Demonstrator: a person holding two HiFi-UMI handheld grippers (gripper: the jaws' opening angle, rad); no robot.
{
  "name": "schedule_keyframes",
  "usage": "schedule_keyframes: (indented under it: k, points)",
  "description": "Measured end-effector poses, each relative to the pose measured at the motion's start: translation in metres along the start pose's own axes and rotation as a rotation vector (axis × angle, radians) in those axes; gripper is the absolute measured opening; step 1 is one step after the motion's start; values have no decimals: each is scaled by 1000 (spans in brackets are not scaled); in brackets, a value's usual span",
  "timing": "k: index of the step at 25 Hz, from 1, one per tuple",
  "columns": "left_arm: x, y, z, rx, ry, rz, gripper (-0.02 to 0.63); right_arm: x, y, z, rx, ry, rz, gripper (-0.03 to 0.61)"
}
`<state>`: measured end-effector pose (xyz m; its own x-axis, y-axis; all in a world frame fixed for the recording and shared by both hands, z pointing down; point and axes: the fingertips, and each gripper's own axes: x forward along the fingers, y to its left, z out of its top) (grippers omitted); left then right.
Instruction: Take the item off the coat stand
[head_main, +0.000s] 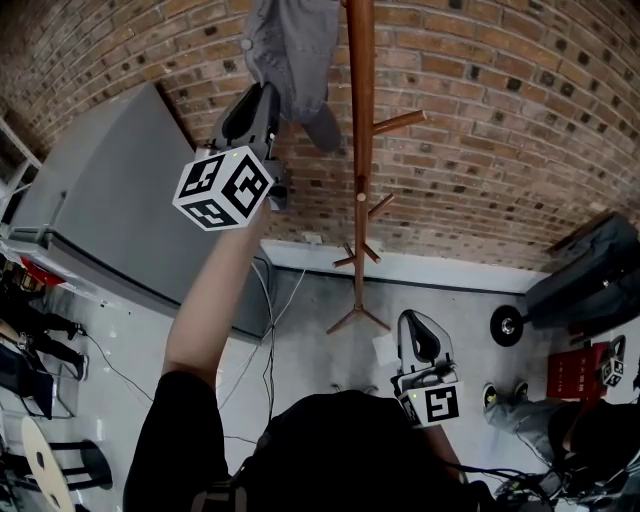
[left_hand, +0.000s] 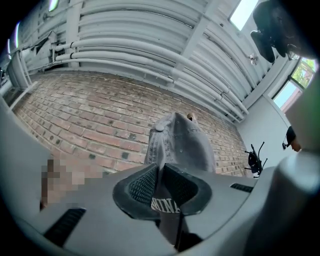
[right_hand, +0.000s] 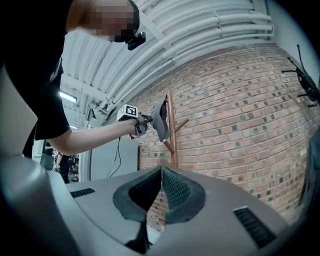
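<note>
Head view: a grey cap (head_main: 290, 50) hangs near the top of the wooden coat stand (head_main: 361, 150), on its left side. The raised left gripper (head_main: 266, 100) reaches the cap's lower edge. The right gripper (head_main: 420, 340) sits low, near the stand's feet.

Left gripper view: the left gripper (left_hand: 161, 187) pinches the cap's (left_hand: 180, 142) peak, which bears white lettering, between its pads (left_hand: 142, 185). The crown is faded grey cloth with stitched panels and a top button.

Right gripper view: the right gripper (right_hand: 160, 187) has its jaws pressed together on nothing. Beyond it, the cap (right_hand: 161, 120) hangs against the stand (right_hand: 172, 130), with the left gripper (right_hand: 142, 122) on it.
</note>
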<state>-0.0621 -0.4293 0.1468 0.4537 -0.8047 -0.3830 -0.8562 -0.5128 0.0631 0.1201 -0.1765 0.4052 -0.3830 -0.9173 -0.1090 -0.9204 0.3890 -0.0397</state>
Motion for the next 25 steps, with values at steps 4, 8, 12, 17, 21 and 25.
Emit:
schedule_keyframes:
  k: [4, 8, 12, 17, 21, 25]
  points:
    - [-1, -1, 2, 7, 6, 0, 51, -2, 3, 0, -5, 7, 2, 20]
    - [-2, 0, 1, 24, 15, 11, 38, -5, 4, -2, -4, 15, 2, 20]
    - [-5, -1, 8, 29, 4, 13, 26, -8, 5, -4, 2, 18, 1, 20]
    - [-11, 0, 16, 43, -12, 12, 26, -7, 11, -1, -5, 13, 10, 20]
    - [-16, 2, 23, 49, -29, 16, 23, -6, 19, -1, -16, 7, 29, 20]
    - [-22, 5, 35, 57, -57, 29, 23, -7, 20, -1, -11, 16, 29, 20]
